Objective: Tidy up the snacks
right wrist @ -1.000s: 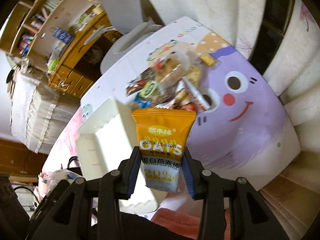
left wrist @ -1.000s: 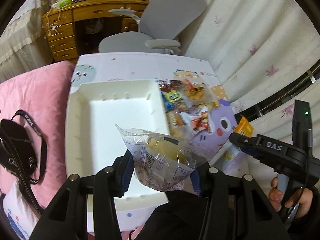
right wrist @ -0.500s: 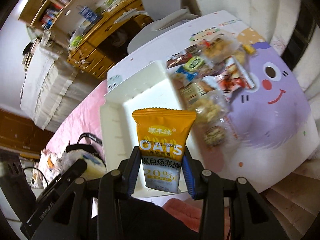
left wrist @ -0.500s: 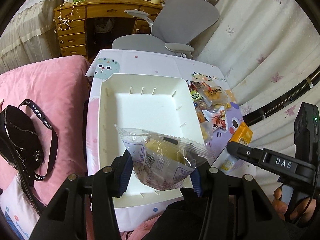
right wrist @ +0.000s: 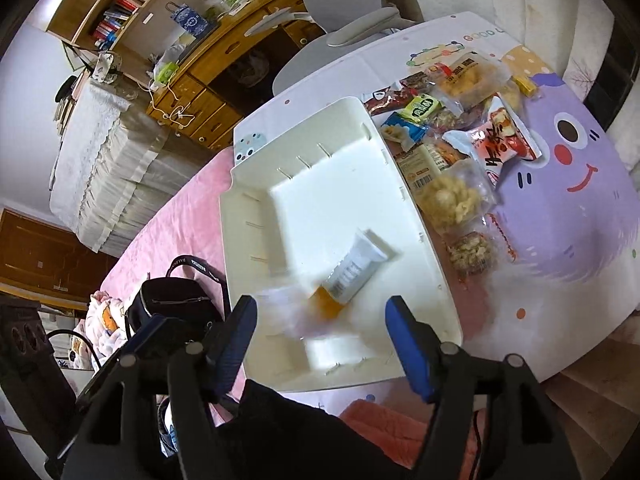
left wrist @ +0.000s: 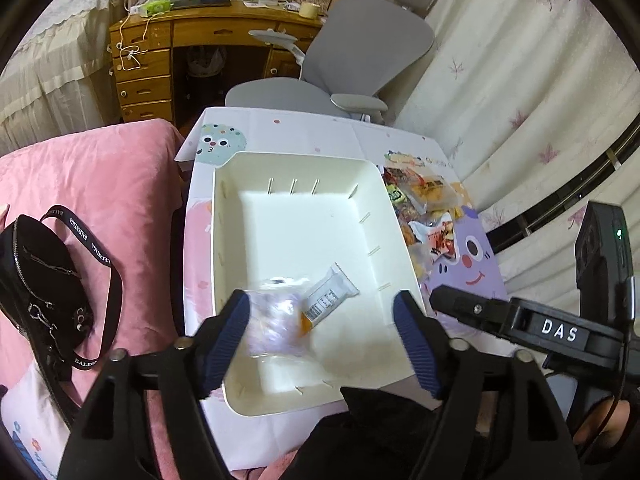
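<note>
A white bin point(left wrist: 224, 240) point(right wrist: 404, 184) sits on the small cartoon-print table. Inside it lie the orange-and-white oats bar point(left wrist: 330, 298) point(right wrist: 352, 268) and a clear-wrapped pastry point(left wrist: 276, 324) point(right wrist: 288, 308), the pastry blurred with motion. My left gripper point(left wrist: 320, 328) is open and empty above the bin's near end. My right gripper point(right wrist: 320, 328) is open and empty above the same end; its body shows in the left wrist view point(left wrist: 520, 320). A pile of loose snack packets point(right wrist: 452, 132) point(left wrist: 424, 208) lies on the table right of the bin.
A pink bed with a black shoulder bag point(left wrist: 36, 276) point(right wrist: 172, 300) lies left of the table. A grey office chair point(left wrist: 360, 64) and a wooden desk point(left wrist: 160, 52) stand behind. Curtains point(left wrist: 520, 80) hang on the right.
Both grippers moved over the bin and opened. The pastry dropped from the left gripper and the oats bar from the right one into the bin.
</note>
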